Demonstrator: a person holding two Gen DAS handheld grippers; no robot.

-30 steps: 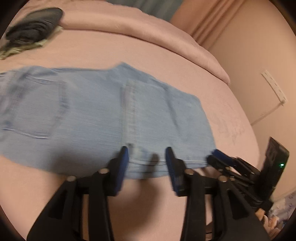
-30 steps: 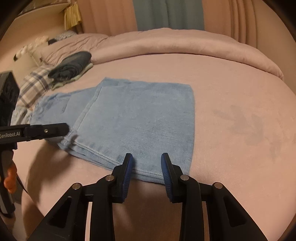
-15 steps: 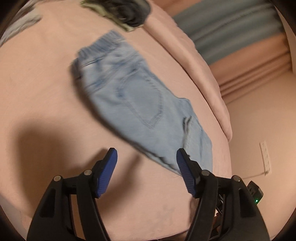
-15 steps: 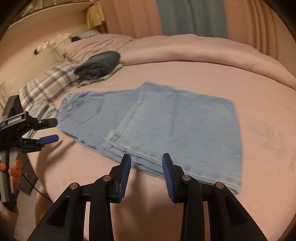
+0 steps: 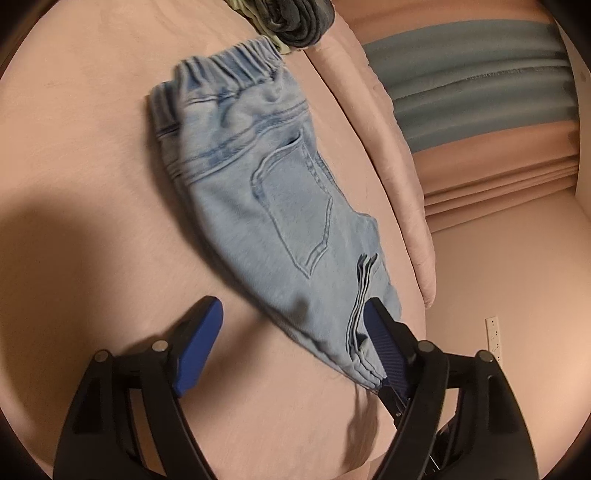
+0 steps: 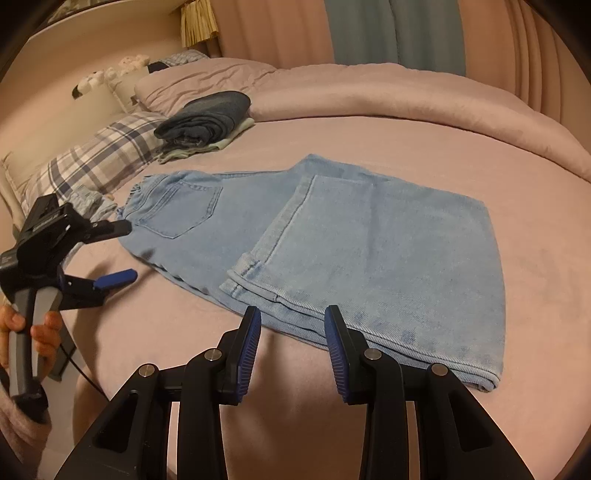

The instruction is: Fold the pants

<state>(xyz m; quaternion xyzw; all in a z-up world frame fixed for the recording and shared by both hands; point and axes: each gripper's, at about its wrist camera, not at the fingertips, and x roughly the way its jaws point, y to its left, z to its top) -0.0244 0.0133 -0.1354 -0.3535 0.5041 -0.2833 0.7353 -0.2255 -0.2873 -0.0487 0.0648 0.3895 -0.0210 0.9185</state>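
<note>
Light blue denim pants (image 6: 369,240) lie flat on the pink bed (image 6: 295,413), legs doubled back over the seat, elastic waistband (image 5: 229,62) at the far left. My right gripper (image 6: 291,332) stands open just short of the folded near edge, nothing between its pads. My left gripper (image 6: 123,253) is rolled so one finger is above the other, off the waistband's near corner. In the left wrist view the left gripper (image 5: 291,332) has its jaws opening wide. The pants' (image 5: 266,184) edge runs between them, and no pad presses on it.
A stack of dark folded clothes (image 6: 207,118) sits beyond the waistband, next to a plaid pillow (image 6: 92,162). A rolled pink duvet (image 6: 369,96) runs along the far side. A hand (image 6: 22,328) holds the left gripper's handle. Curtains (image 6: 399,33) hang behind.
My left gripper swung from the hem end round to the waistband side, rolled over and widened its jaws. The right gripper slid a little along the near edge, with its gap unchanged.
</note>
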